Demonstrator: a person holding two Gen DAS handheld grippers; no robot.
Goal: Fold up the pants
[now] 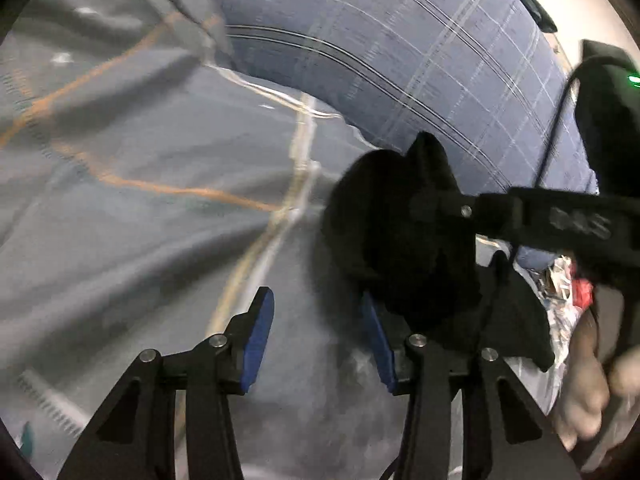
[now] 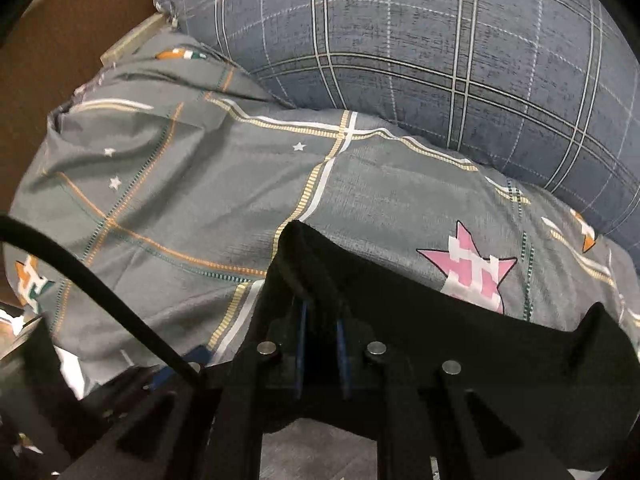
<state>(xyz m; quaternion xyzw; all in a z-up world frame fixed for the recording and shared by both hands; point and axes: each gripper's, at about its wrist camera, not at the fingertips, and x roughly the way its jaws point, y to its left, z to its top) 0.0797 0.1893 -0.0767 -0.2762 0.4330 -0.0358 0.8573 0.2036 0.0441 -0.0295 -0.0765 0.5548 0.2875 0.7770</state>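
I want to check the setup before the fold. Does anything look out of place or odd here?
Only one thing: the black pants hang bunched from the right gripper, not laid flat on the grey sheet. The left gripper is open and holds nothing. I see no damage or spill.

Showing: one pants (image 2: 420,344), one grey sheet (image 2: 200,184), one blue plaid pillow (image 2: 420,40), two grippers: left (image 1: 318,336), right (image 2: 320,344).
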